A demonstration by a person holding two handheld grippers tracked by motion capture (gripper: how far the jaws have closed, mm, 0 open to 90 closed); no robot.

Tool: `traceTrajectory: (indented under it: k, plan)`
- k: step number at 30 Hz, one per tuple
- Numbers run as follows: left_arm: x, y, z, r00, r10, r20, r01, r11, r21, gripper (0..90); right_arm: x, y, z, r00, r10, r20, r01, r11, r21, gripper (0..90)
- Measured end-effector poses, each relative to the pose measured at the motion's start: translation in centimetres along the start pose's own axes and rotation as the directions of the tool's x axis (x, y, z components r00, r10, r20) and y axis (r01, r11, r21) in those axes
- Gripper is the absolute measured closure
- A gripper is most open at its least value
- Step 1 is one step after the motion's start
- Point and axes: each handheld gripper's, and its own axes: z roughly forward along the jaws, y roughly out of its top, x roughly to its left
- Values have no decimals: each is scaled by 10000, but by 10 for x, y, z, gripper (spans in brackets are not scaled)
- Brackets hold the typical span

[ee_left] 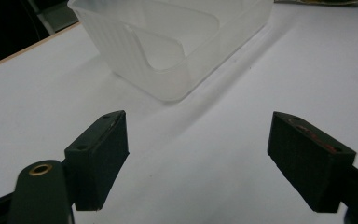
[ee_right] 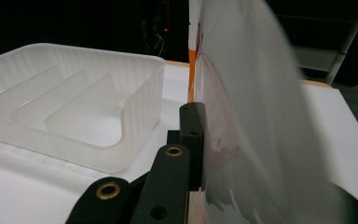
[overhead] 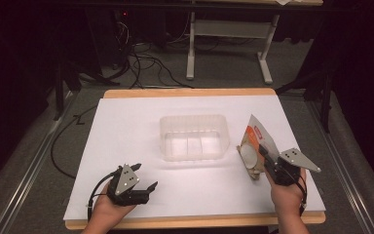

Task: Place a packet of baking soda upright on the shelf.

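— Where's my right gripper (overhead: 269,165)?
— Raised at the surface's (overhead: 126,126) right edge, jaws clamped on the packet (overhead: 255,146), standing beside the clear tub (overhead: 192,137).
— And left?
— My left gripper (overhead: 135,185) rests low, jaws spread, nothing between.

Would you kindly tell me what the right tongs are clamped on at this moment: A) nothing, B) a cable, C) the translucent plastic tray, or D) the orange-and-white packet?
D: the right tongs are closed on the edge of the orange-and-white packet, which stands beside the translucent plastic tray.
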Motion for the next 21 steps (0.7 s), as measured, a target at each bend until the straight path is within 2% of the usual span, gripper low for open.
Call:
traceTrajectory:
  k: [13,21]
  plan:
    - [2,1,-2,9999,-115,-98,113,9998,-147,207,-1,7,-11,9998,186,110,-179,9982,-580,900]
    - [4,1,-7,9998,-191,-74,188,9992,-343,208,5,16,-25,9988,447,208,-423,9935,-1057,900]
